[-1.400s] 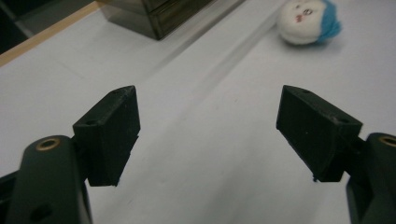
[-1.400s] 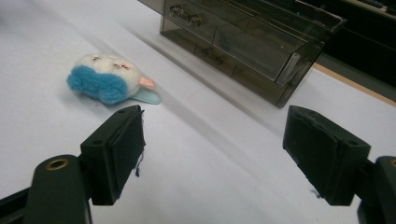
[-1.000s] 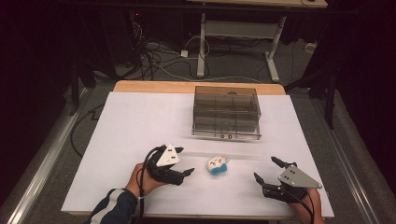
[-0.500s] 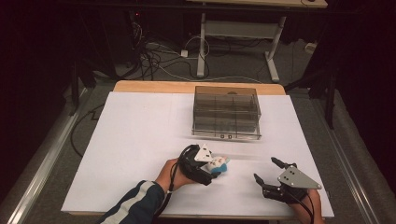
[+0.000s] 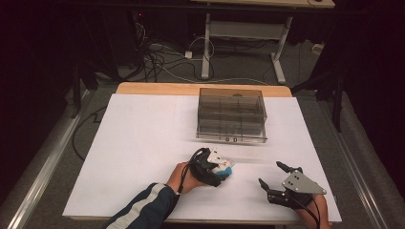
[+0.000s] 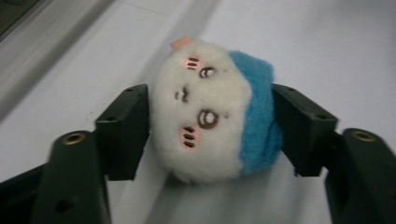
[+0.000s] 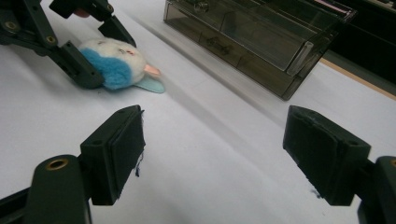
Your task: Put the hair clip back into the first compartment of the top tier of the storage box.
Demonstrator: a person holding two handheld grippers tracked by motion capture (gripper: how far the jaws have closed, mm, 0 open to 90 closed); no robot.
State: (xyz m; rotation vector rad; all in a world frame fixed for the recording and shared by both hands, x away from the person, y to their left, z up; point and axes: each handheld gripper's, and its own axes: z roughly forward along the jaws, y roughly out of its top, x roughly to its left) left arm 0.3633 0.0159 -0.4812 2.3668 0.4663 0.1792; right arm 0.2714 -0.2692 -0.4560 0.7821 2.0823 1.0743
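The left tool (image 5: 223, 168) is closing on the small plush toy (image 6: 212, 116), a white round head with a stitched face and a blue cap, and in the left gripper view both pads are already touching its sides, one against the white cheek and the other against the blue fleece, so the tool is grasping the plush while the jaws have just been coming together. The toy is lying on the white counter (image 5: 143, 143) near its front edge, at about six o'clock from the smoked clear drawer box (image 5: 232, 114), with the right tool (image 5: 270, 174) hanging spread and empty off at the toy's three o'clock. To do this step well, the person should be squeezing only until the fleece dents slightly, since a soft ball like this is likely to squirt out if pinched hard or off-centre; keeping the pads across the widest part of the head, as they are sitting now, seems the safest grip, and the lift should be going straight up before any travel toward the box. The toy is nearly round, so its long axis is weak; it is running from the chin to the small pink ears (image 7: 152, 70), and in the right gripper view those ears are pointing toward the box, at roughly three o'clock in that picture, with the face turned up.
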